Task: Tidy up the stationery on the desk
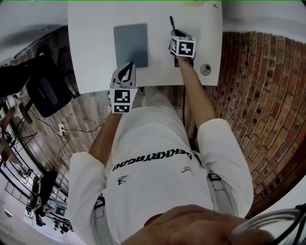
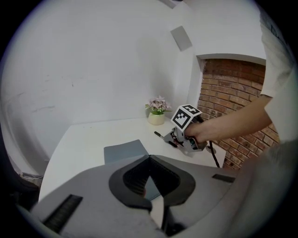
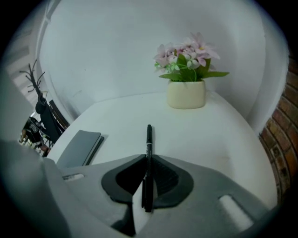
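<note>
The head camera is looking steeply down on the white desk point(image 1: 91, 57), while both gripper cameras are skimming low and close across it, all three sharing the grey notebook point(image 1: 131, 45).

Hidden and clipped parts on the white desk point(image 1: 95, 48)

In the head view, the right gripper point(image 1: 175, 34) and its marker cube cover all but the far tip of the slim black pen point(image 1: 171, 21), and in the left gripper view only a short stub of the pen shows. The flat grey rectangular notebook point(image 2: 125, 151) loses its near edge behind the left gripper point(image 2: 150, 160), and the gripper body cuts off its near end in the right gripper view. The cream pot of pink flowers point(image 1: 198, 3) is clipped to a sliver by the head view's top edge. A small round thing point(image 1: 205, 69) near the desk's corner is too small to identify.
</note>
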The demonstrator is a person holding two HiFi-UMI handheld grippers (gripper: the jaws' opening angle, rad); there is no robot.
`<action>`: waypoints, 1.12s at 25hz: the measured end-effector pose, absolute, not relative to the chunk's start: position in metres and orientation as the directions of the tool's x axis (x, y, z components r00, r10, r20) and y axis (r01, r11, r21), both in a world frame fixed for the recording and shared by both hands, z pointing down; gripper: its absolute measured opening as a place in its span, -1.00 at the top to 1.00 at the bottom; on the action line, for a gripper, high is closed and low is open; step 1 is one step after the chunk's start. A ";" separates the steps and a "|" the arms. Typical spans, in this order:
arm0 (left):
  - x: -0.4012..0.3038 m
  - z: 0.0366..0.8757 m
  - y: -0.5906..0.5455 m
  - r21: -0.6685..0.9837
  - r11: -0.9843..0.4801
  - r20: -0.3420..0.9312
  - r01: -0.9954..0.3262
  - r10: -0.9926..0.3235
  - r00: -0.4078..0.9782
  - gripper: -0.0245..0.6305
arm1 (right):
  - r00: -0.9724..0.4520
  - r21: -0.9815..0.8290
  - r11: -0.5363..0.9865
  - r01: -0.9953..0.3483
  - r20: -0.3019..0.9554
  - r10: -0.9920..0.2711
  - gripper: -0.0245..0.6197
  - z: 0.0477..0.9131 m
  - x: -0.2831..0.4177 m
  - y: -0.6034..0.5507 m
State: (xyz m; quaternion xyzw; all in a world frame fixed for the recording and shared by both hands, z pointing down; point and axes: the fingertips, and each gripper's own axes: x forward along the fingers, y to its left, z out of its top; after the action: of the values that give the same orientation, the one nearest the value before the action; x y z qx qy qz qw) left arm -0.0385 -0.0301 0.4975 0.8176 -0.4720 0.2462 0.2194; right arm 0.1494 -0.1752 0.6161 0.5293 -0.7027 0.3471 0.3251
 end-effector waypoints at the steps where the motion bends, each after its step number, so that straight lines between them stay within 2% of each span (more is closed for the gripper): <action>1: -0.040 0.497 -0.030 0.129 -0.455 0.609 -0.881 -0.665 0.432 0.93 | -0.239 -0.178 0.166 -0.970 0.826 -0.510 0.79 0.616 0.149 -0.171; 4: -0.043 0.493 -0.028 0.141 -0.437 0.600 -0.888 -0.676 0.428 0.93 | -0.263 -0.256 0.084 -0.963 0.827 -0.497 0.79 0.616 0.147 -0.159; 22: -0.056 0.472 0.012 0.208 -0.393 0.588 -0.896 -0.682 0.436 0.93 | -0.447 -0.510 -0.022 -0.860 0.773 -0.450 0.79 0.612 0.057 -0.088; 28: -0.059 0.471 0.032 0.250 -0.384 0.589 -0.889 -0.669 0.454 0.93 | -0.483 -0.536 0.012 -0.844 0.750 -0.452 0.79 0.611 0.043 -0.082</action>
State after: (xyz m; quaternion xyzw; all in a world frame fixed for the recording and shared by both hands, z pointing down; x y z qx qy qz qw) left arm -0.0587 0.0323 0.4708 0.8074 -0.4823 0.2006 0.2744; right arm 0.0426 -0.0816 0.6114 0.4724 -0.6862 0.5202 0.1882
